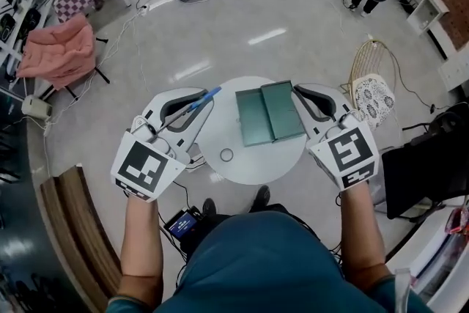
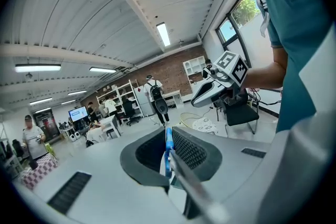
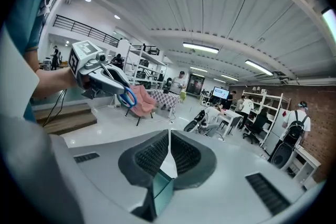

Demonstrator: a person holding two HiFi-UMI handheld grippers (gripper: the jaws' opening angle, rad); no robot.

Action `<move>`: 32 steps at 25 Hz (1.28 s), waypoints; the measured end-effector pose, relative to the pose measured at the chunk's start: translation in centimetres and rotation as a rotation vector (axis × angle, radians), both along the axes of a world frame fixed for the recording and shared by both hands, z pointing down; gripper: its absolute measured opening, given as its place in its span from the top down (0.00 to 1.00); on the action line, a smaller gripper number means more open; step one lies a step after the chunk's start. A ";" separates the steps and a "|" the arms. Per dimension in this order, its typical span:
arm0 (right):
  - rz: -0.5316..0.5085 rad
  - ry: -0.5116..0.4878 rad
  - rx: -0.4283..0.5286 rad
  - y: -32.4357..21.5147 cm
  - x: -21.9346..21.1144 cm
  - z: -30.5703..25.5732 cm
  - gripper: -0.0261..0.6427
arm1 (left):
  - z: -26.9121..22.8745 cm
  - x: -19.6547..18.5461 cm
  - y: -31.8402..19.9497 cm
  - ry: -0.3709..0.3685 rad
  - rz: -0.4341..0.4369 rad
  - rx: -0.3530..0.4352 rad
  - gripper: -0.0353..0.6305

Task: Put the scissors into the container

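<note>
The scissors [image 1: 207, 97] have blue handles that stick out past the tips of my left gripper [image 1: 196, 105], which is shut on them above the left edge of the round white table [image 1: 253, 165]. In the left gripper view the blue handle [image 2: 168, 145] sits between the pads and the metal blade [image 2: 197, 189] runs back toward the camera. The green container [image 1: 269, 112] lies open on the table. My right gripper [image 1: 299, 94] is shut on its right edge, and a green wall [image 3: 161, 194] shows below the closed jaws in the right gripper view.
A small ring [image 1: 226, 155] lies on the table near its front. A wire chair with a patterned cushion [image 1: 372, 95] stands to the right, and a black chair [image 1: 421, 165] beside it. Cables run over the floor. A wooden bench [image 1: 73, 231] is at the lower left.
</note>
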State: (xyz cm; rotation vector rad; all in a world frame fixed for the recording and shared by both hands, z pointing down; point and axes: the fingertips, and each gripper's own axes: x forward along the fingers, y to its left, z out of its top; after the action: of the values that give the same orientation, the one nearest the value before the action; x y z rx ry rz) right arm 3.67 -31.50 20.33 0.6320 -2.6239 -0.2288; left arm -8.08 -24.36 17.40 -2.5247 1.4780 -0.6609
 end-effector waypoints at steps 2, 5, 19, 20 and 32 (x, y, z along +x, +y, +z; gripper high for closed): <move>-0.019 -0.008 -0.003 -0.9 0.4 0.3 0.90 | 0.4 0.7 -0.8 -0.008 -0.019 -0.008 0.87; -0.038 -0.017 -0.005 -2.3 1.0 0.7 0.90 | 1.2 1.4 -2.1 -0.011 -0.039 -0.021 0.87; -0.035 0.003 -0.070 -7.5 -0.1 5.2 0.90 | 5.9 0.4 -8.7 0.003 -0.039 -0.095 0.87; -0.025 0.009 -0.072 -7.8 -0.1 5.5 0.90 | 6.4 0.4 -9.2 0.012 -0.031 -0.101 0.87; 0.063 0.073 -0.138 -10.2 -2.0 12.0 0.90 | 14.9 -2.6 -14.2 0.099 0.028 -0.182 0.87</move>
State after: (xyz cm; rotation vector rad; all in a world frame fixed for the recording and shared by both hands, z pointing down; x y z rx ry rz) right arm 1.65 -41.69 32.31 0.6459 -2.5196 -0.0503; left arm -10.67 -38.54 32.35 -2.7468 1.4726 -0.7058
